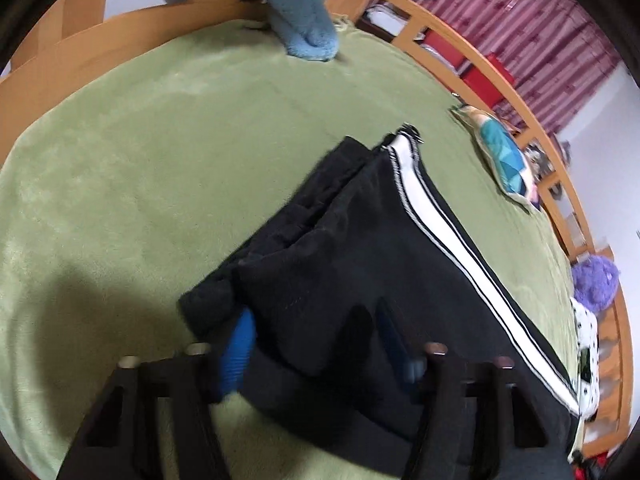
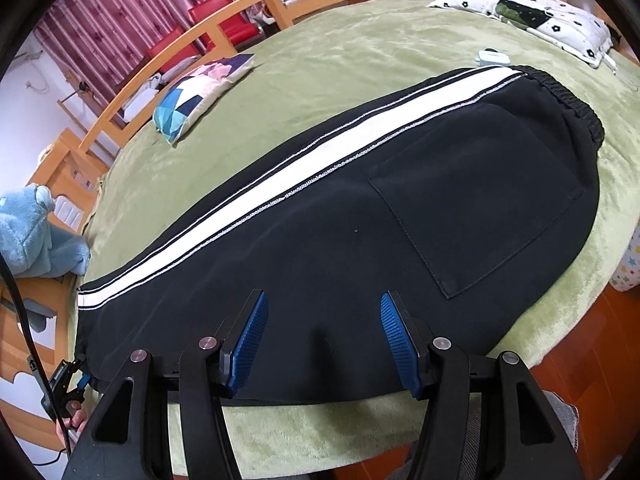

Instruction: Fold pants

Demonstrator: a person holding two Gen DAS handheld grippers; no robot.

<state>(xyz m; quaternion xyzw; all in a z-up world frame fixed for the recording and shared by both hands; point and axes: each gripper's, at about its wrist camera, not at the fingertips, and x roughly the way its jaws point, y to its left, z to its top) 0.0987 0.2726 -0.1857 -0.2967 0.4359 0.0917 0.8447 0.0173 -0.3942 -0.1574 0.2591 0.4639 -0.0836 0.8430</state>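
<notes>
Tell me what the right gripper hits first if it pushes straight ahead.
Probably the black pants with the white side stripe: the open right gripper points across the fabric toward the back pocket, though its height above the cloth is unclear.

Green blanket (image 2: pixel 360 40); patterned cushion (image 2: pixel 192 96); blue plush (image 1: pixel 304 12).

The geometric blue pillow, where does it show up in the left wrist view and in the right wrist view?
Left wrist view: the geometric blue pillow lies at the right, past the pants' cuff end, near the wooden bed rail.
Right wrist view: the pillow lies upper left, beyond the white stripe, near the same rail.
Shared landmark: the white stripe running along the black pants.
</notes>
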